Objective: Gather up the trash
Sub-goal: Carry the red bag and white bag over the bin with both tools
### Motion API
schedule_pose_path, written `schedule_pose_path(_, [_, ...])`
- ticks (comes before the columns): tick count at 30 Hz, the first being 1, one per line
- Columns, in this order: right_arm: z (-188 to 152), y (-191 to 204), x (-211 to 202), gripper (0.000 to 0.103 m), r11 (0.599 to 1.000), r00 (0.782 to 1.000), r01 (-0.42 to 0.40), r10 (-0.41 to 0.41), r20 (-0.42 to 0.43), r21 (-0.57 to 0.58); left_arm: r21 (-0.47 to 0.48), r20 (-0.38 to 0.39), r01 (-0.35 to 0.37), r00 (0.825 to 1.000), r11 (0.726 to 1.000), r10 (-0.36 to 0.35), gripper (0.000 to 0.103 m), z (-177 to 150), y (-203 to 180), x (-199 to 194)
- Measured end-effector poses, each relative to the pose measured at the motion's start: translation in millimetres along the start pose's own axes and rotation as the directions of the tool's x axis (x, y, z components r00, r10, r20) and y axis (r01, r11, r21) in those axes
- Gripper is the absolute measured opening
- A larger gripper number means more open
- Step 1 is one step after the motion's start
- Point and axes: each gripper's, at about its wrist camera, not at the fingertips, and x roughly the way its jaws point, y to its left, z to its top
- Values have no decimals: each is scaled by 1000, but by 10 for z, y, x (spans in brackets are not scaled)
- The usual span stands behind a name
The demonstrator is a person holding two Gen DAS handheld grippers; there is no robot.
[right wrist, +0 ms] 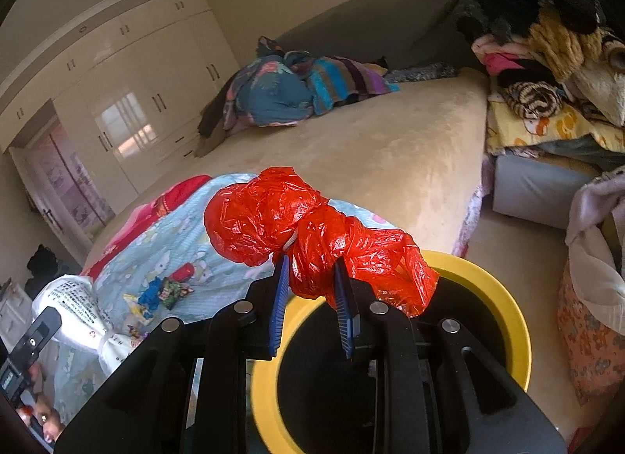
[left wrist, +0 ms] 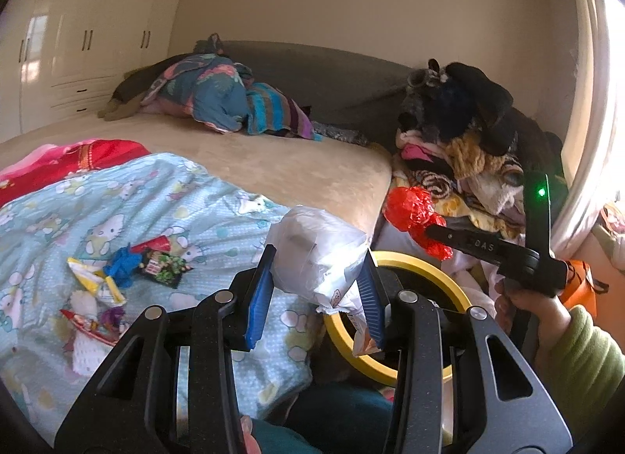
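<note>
1. Grippers both loaded: your left gripper (left wrist: 318, 290) is clamped on a crumpled white plastic bag (left wrist: 318, 254), your right gripper (right wrist: 312, 297) is pinching a knotted red plastic bag (right wrist: 312, 235).
2. Both bags hang over the round yellow-rimmed bin (right wrist: 504, 297), neither dropped yet.
3. Plenty left, I'd say: loose coloured snack wrappers (left wrist: 129, 274) lie on the pale blue cartoon-print blanket (left wrist: 129, 196).

I read "DAS" in pale letters on the right gripper's black arm (left wrist: 478, 247), beside the red plastic bag (left wrist: 414, 211); print on the white bag (right wrist: 78, 297) stays illegible.
</note>
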Motion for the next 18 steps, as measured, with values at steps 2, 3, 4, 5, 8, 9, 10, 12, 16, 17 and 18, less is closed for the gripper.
schedule_pose_path(2, [-18, -59, 17, 22, 1000, 1000, 5, -5, -9, 10, 11, -10, 7, 1000, 1000, -6, 33, -21, -56, 47])
schedule_pose_path(3, [-26, -95, 24, 22, 1000, 1000, 7, -7, -13, 15, 18, -13, 8, 1000, 1000, -8, 33, -29, -87, 72])
schedule_pose_path(4, [-37, -127, 37, 22, 1000, 1000, 11, -11, -20, 19, 24, -16, 9, 1000, 1000, -9, 33, -37, -112, 94])
schedule_pose_path(5, [-36, -149, 54, 22, 1000, 1000, 15, -14, -24, 21, 32, -22, 13, 1000, 999, -13, 33, -48, -144, 126])
schedule_pose_path(8, [-64, -229, 104, 22, 999, 999, 23, -21, -46, 34, 47, -35, 20, 999, 999, -18, 33, -70, -204, 196])
schedule_pose_path(9, [-78, -242, 121, 22, 999, 998, 27, -25, -52, 36, 58, -39, 20, 999, 998, -18, 33, -80, -232, 225])
schedule_pose_path(10, [-94, -262, 140, 22, 999, 998, 32, -29, -58, 38, 62, -41, 21, 999, 998, -18, 33, -83, -245, 242])
schedule_pose_path(12, [-115, -299, 168, 22, 998, 997, 39, -36, -67, 43, 76, -50, 23, 999, 997, -19, 33, -113, -290, 292])
schedule_pose_path(16, [-166, -358, 211, 22, 997, 996, 51, -46, -82, 51, 97, -65, 24, 998, 995, -18, 33, -153, -374, 375])
schedule_pose_path(17, [-177, -360, 216, 22, 997, 995, 52, -48, -85, 53, 105, -69, 24, 997, 994, -17, 33, -166, -400, 401])
schedule_pose_path(18, [-169, -383, 235, 22, 997, 995, 54, -49, -88, 54, 109, -72, 26, 997, 994, -19, 33, -176, -411, 416])
